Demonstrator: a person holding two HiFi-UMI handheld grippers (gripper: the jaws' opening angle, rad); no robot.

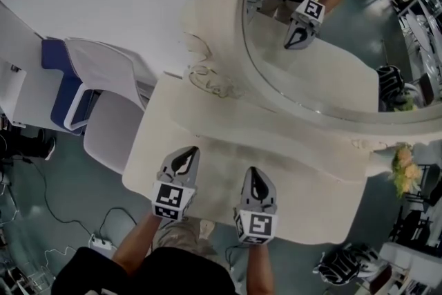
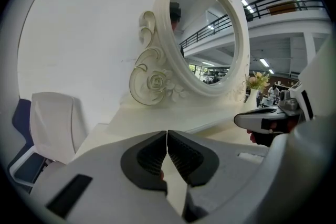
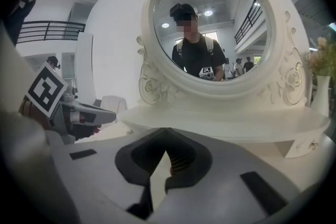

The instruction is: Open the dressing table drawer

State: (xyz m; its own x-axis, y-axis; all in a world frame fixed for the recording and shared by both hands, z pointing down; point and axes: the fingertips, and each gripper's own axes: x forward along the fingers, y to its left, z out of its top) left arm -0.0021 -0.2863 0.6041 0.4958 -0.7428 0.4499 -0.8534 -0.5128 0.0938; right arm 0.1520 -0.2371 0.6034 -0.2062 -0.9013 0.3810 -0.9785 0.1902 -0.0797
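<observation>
The cream dressing table (image 1: 207, 128) carries a big oval mirror (image 1: 324, 72) in a carved frame. My left gripper (image 1: 185, 154) and right gripper (image 1: 256, 175) hover side by side over the tabletop's front edge, both pointing toward the mirror. Each is shut with nothing between the jaws, as the left gripper view (image 2: 167, 134) and the right gripper view (image 3: 167, 130) confirm. Under the raised shelf at the right sits a small drawer front (image 3: 303, 145) with a knob. No drawer front shows below the tabletop's front edge in the head view.
A white chair (image 1: 110, 107) and a blue one (image 1: 59, 72) stand left of the table. Flowers in a vase (image 1: 404, 166) are at its right end. A power strip (image 1: 100, 243) and bags (image 1: 345, 262) lie on the floor. The mirror reflects the person and both grippers.
</observation>
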